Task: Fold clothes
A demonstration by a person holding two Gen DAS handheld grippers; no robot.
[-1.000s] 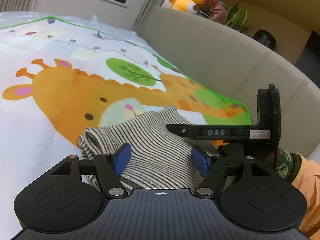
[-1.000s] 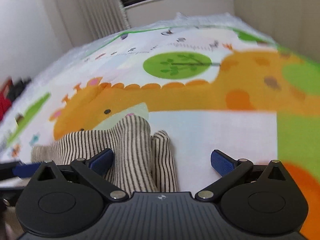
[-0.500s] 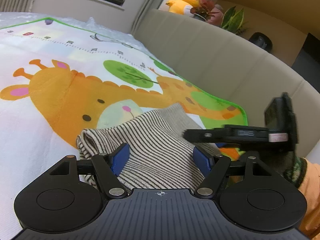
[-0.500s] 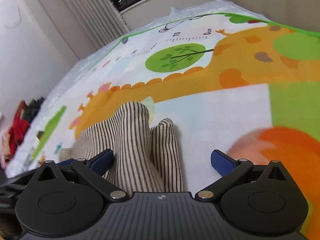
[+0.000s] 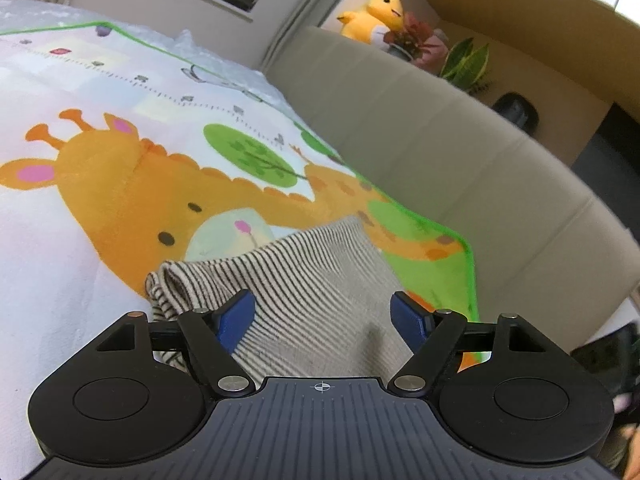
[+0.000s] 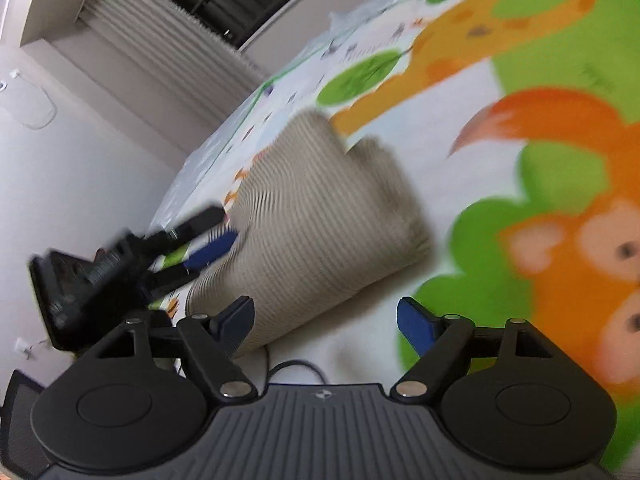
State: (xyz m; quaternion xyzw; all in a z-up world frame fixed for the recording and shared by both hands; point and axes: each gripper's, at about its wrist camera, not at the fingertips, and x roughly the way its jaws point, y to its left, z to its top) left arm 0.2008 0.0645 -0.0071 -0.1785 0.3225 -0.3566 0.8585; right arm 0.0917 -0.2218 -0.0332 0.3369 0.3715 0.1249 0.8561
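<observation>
A folded grey-and-black striped garment (image 5: 304, 292) lies on the giraffe play mat (image 5: 120, 184). My left gripper (image 5: 324, 320) hovers over its near part. The jaws are opening, with cloth lying between the blue pads (image 5: 236, 316) but not pinched. In the blurred right wrist view the same garment (image 6: 320, 208) sits ahead and to the left, with the left gripper (image 6: 212, 240) at its far left side. My right gripper (image 6: 326, 320) is closing, its left pad beside the garment's near corner. Only mat shows between its jaws.
A beige sofa back (image 5: 440, 152) borders the mat on the right, with a yellow plush toy (image 5: 372, 16) and potted plants (image 5: 464, 60) behind it. A thin dark cable (image 6: 296, 368) lies on the mat in front of the right gripper. A white wall (image 6: 80, 168) stands to the left.
The right gripper has swung away from the garment and out of the middle of the left view, rolling as it went, and its jaws have narrowed. The left jaws have widened over the cloth.
</observation>
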